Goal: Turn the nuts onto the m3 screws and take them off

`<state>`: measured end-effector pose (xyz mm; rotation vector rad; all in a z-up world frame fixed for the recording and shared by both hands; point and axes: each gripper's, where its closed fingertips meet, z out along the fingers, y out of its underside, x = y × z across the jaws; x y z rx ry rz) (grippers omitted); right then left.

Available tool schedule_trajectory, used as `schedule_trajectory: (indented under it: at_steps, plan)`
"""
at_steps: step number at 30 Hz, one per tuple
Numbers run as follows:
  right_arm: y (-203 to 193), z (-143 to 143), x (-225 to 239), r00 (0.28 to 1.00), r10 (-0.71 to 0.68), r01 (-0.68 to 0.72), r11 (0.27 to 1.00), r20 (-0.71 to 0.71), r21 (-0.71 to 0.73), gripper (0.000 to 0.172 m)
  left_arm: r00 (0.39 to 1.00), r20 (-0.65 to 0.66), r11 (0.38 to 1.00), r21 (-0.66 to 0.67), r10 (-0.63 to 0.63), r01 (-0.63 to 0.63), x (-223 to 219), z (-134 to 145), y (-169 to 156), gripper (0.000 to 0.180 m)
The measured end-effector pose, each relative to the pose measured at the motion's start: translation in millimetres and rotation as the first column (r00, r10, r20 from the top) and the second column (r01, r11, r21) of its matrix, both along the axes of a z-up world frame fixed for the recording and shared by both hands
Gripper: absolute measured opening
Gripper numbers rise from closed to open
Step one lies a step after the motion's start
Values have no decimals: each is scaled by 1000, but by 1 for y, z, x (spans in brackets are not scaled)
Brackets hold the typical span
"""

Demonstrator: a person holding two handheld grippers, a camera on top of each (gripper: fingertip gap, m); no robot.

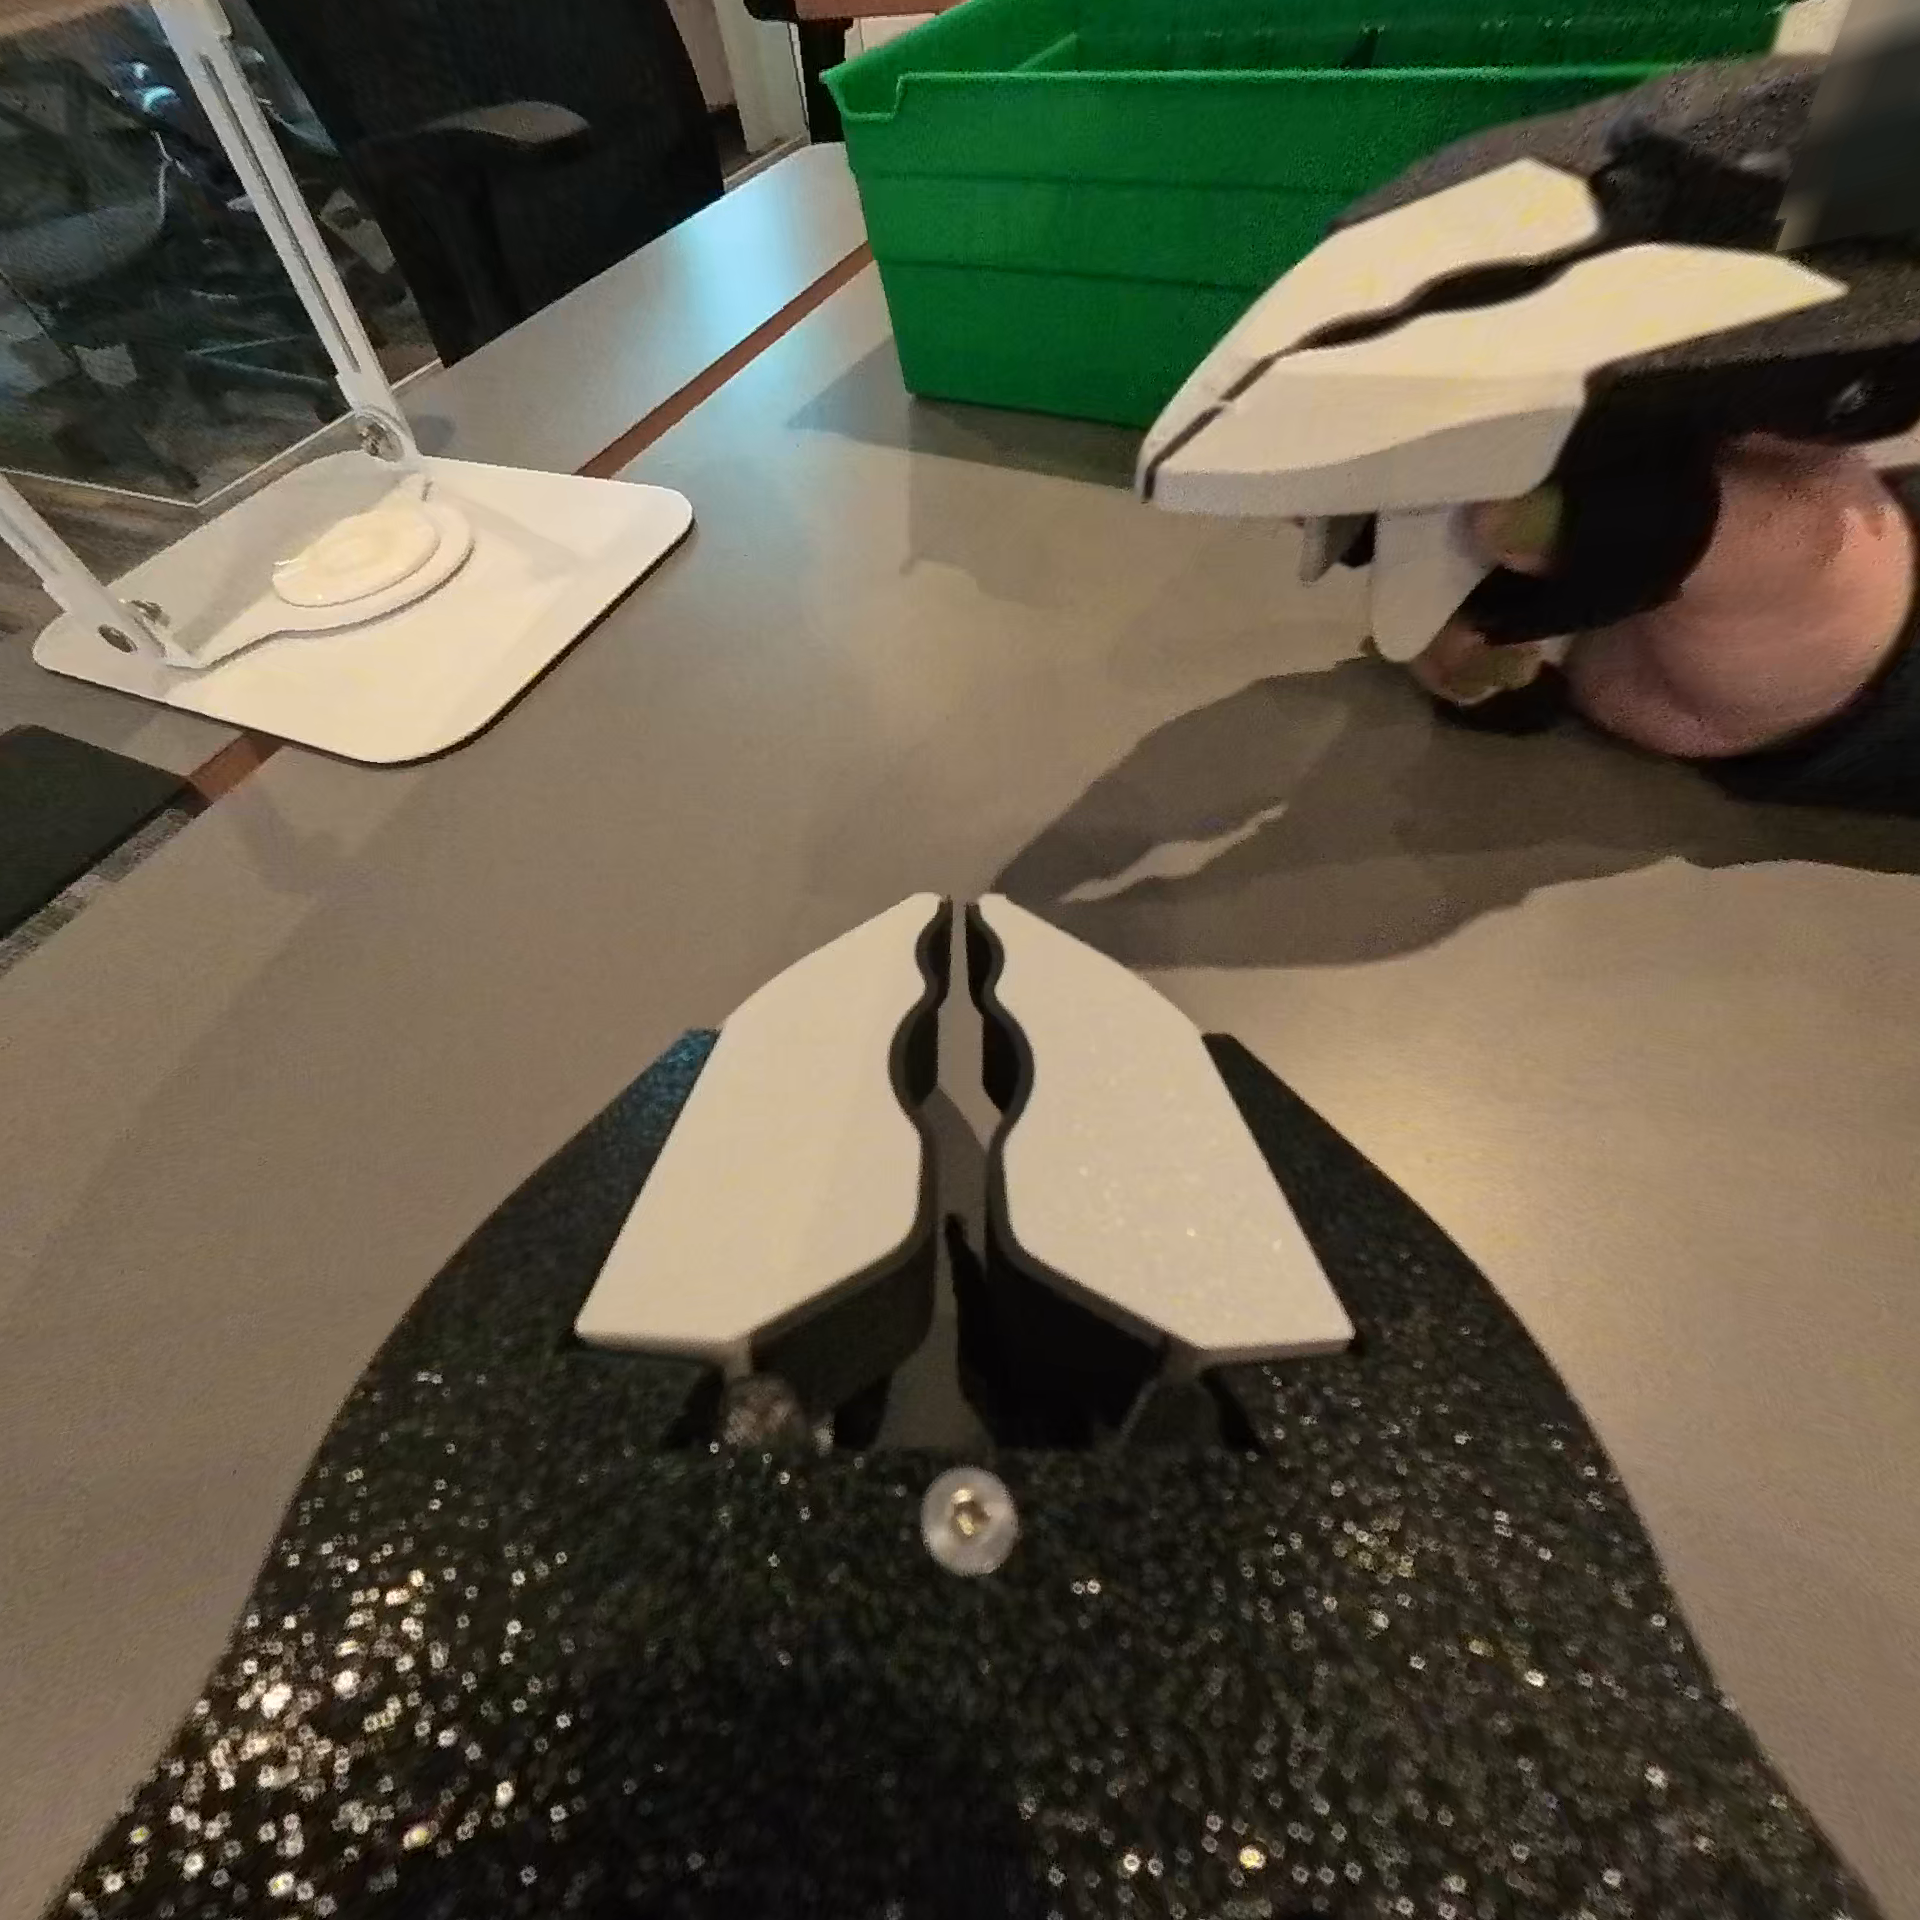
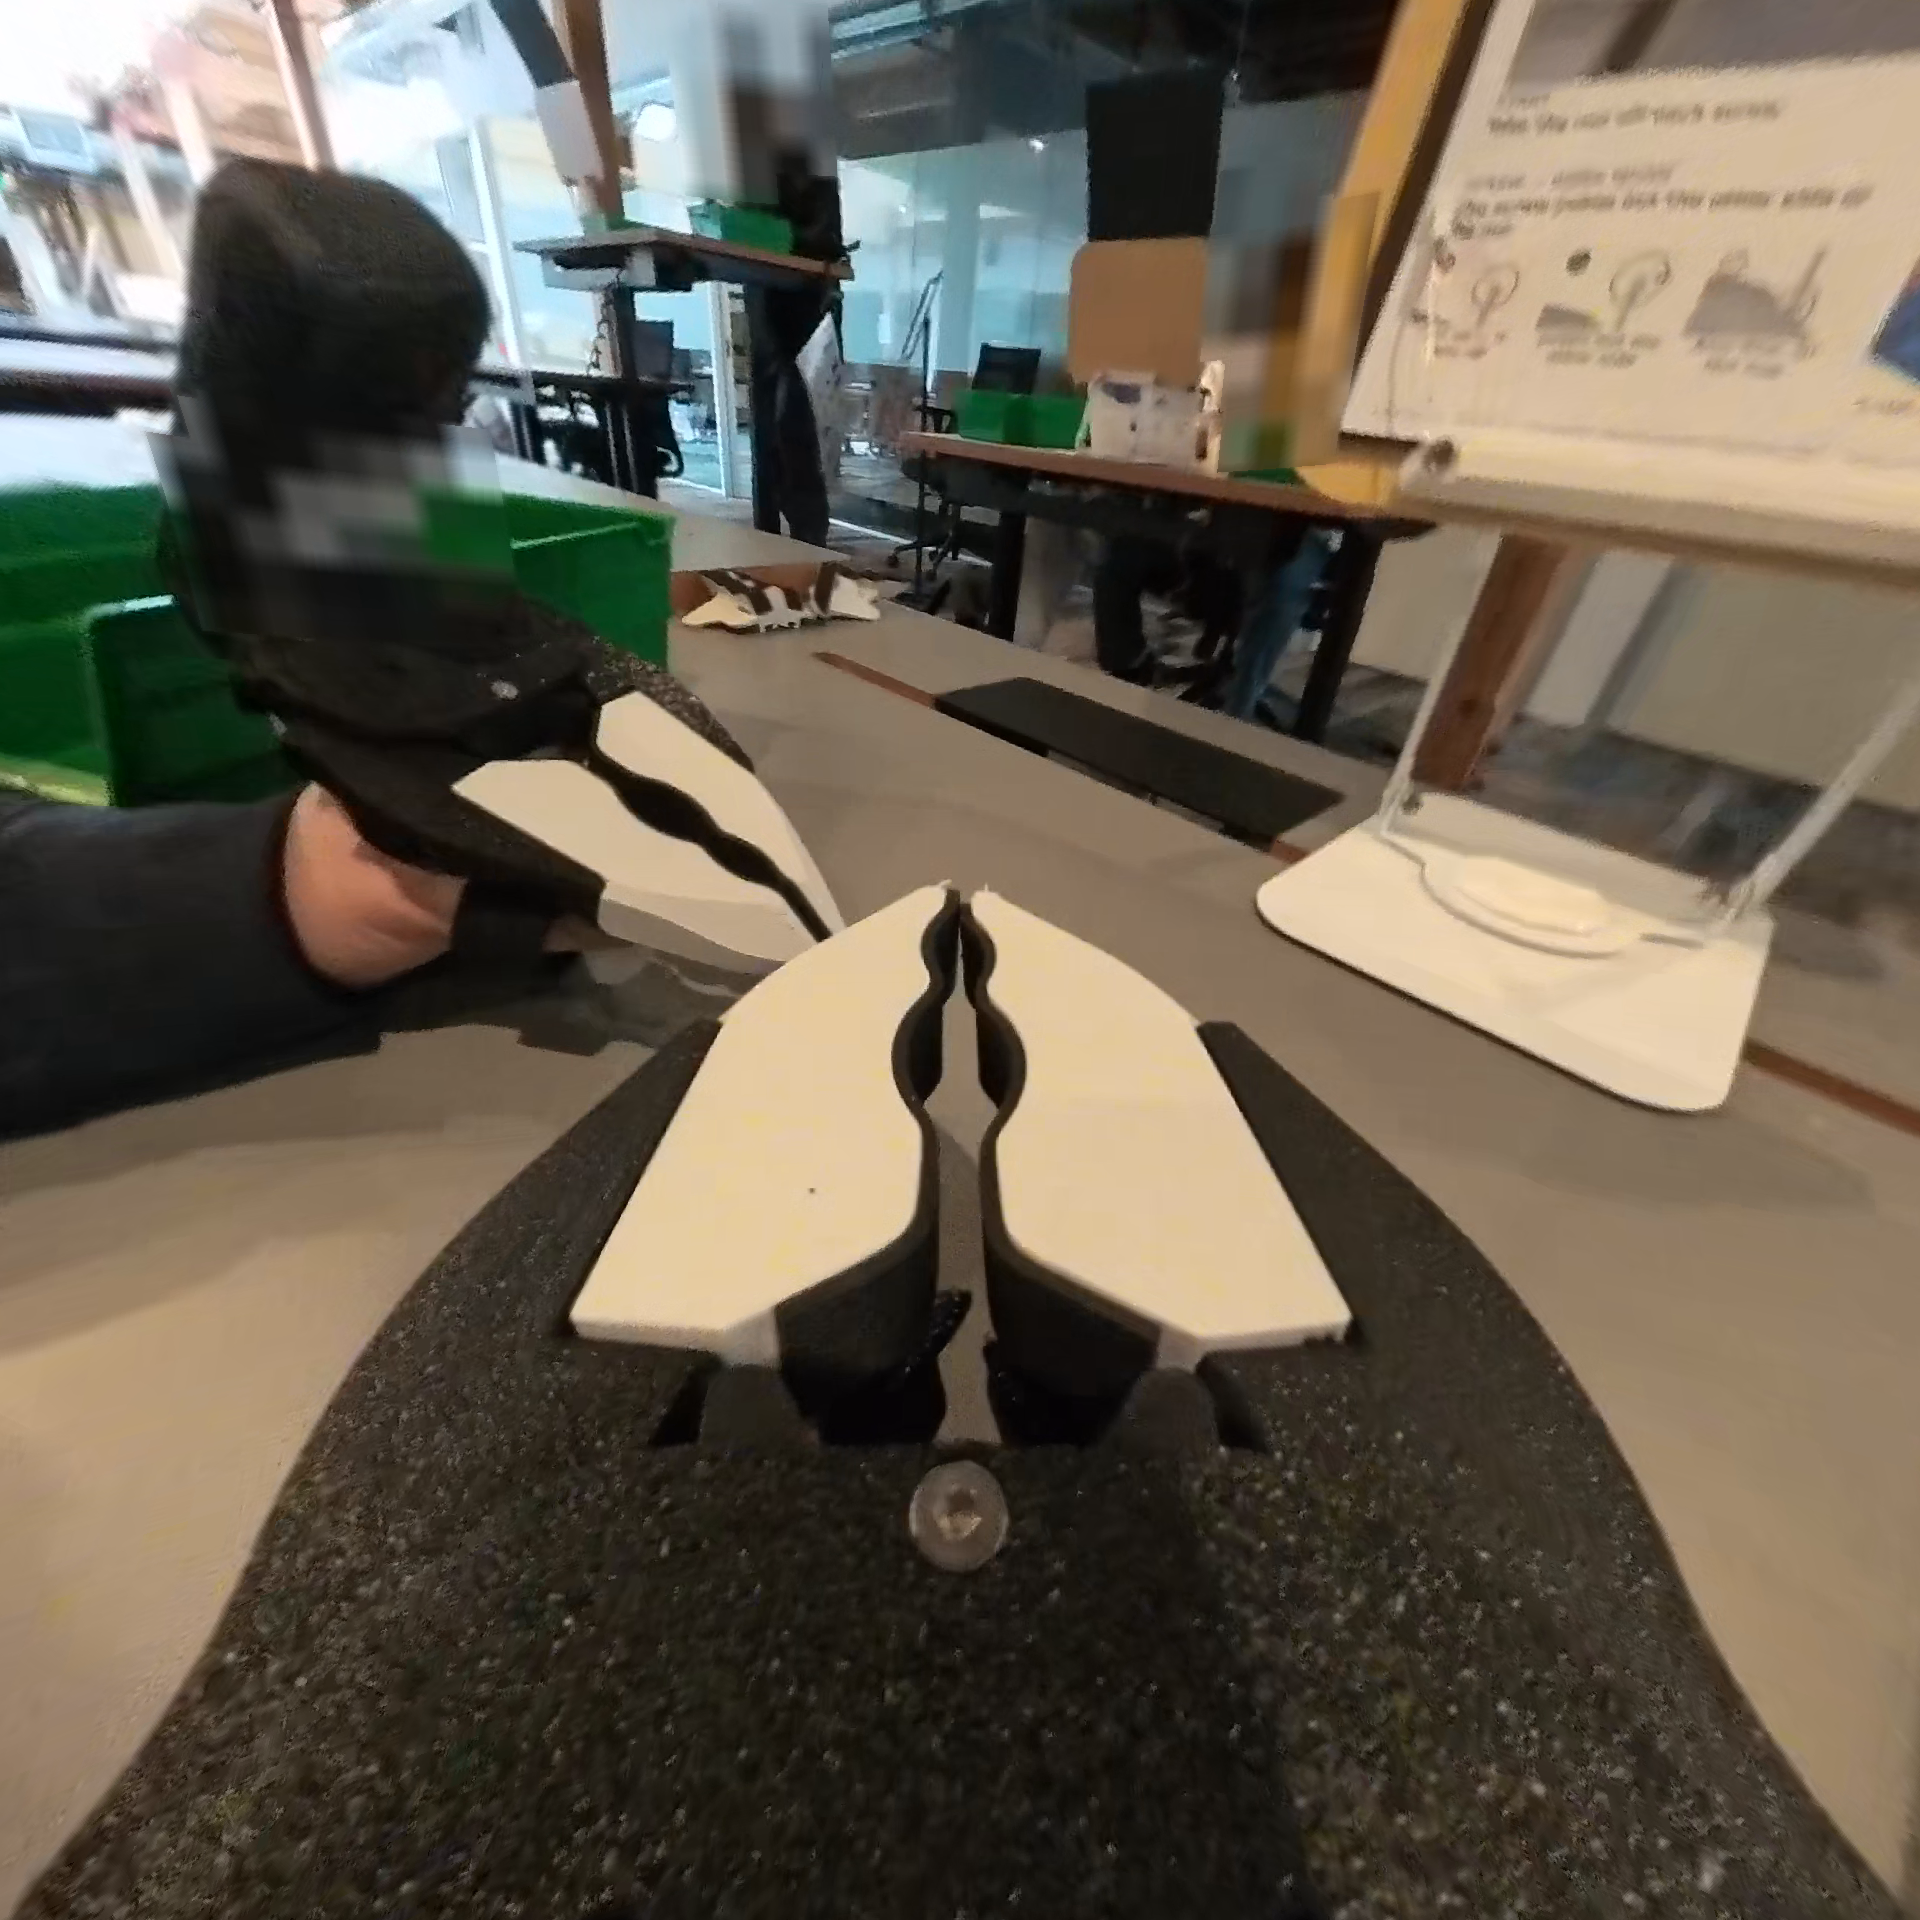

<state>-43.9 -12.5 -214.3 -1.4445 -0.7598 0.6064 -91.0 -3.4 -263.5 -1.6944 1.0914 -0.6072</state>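
Observation:
No nut or screw shows in either view. My left gripper hangs low over the grey table with its white fingers brought together to a thin slit, and I see nothing between the pads. It also shows in the right wrist view, shut, with its tip just left of my right gripper's tip. My right gripper is shut, its pads meeting at the tip with nothing visible between them. In the left wrist view it sits at the upper right, shut, and held above the table by a hand.
A green bin stands at the back of the table. A white stand base with a clear sheet holder sits to the left, and shows in the right wrist view on the right. A black pad lies beyond. There is about 8 cm between the tips of the two grippers.

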Motion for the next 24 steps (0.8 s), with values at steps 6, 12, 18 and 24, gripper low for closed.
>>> schedule_trajectory:
  at_steps: [6,12,18,24]
  plan:
    - [3,-1,-2,999,-21,18,998,50,62,0,999,21,999,10,-45,45,6,4,-5,1]
    - [11,6,8,995,-101,100,991,3,83,0,952,160,952,208,-260,225,23,71,-56,0]
    - [8,2,0,997,-63,59,995,40,85,0,967,254,968,245,-16,-49,-34,143,-85,0]
    - [2,2,-8,998,-27,21,995,58,102,0,915,-61,912,133,399,-389,-186,113,-69,0]
